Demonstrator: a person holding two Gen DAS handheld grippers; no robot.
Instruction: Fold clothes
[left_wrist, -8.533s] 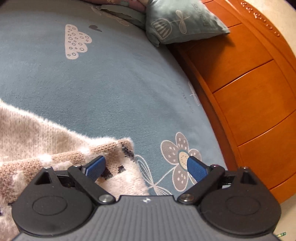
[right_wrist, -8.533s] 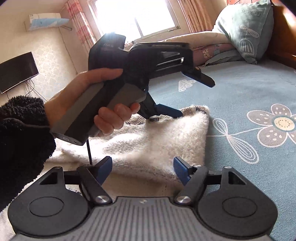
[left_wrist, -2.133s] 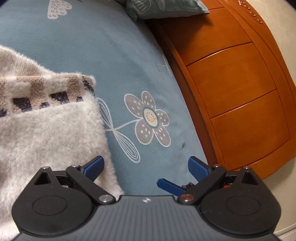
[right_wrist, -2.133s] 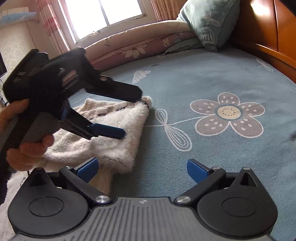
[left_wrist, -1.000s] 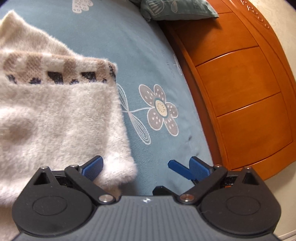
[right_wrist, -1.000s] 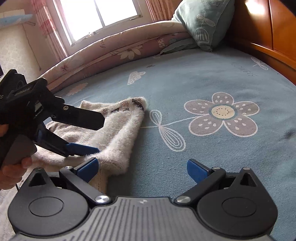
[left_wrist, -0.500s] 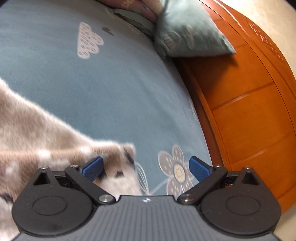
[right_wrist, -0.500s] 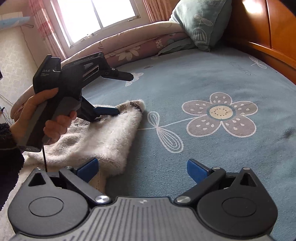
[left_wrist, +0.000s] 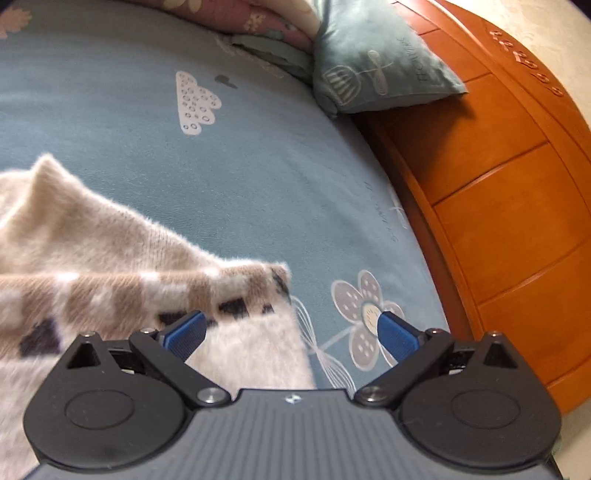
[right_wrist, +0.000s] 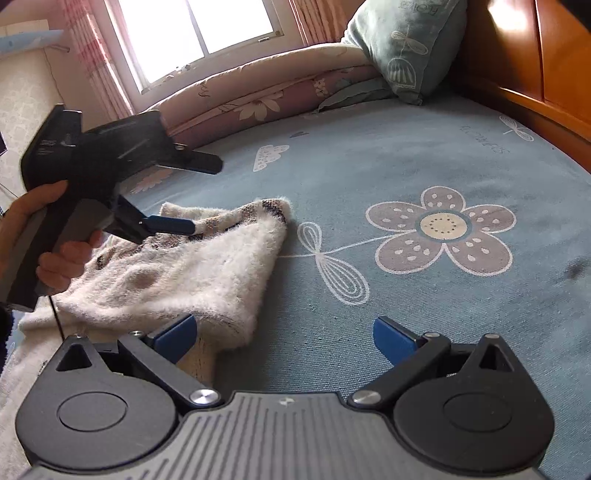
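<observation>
A fluffy cream sweater (right_wrist: 195, 273) with a brown and dark checked band lies folded on the blue bed sheet (right_wrist: 424, 155); its corner points at the printed flower. In the left wrist view the sweater (left_wrist: 92, 251) fills the lower left. My left gripper (left_wrist: 291, 332) is open over the checked band, its left finger above the fabric. From the right wrist view the left gripper (right_wrist: 195, 195) is held by a hand, jaws wide apart, lower finger on the band. My right gripper (right_wrist: 284, 336) is open at the sweater's near edge, holding nothing.
An orange wooden headboard (left_wrist: 498, 192) runs along the right side of the bed. A teal pillow (left_wrist: 373, 70) and a rolled floral quilt (right_wrist: 258, 96) lie at the far end under a window. Bare sheet with a flower print (right_wrist: 439, 229) spreads to the right.
The left gripper has drawn back a little toward the left along the checked band, still open. The right gripper has hardly moved.
</observation>
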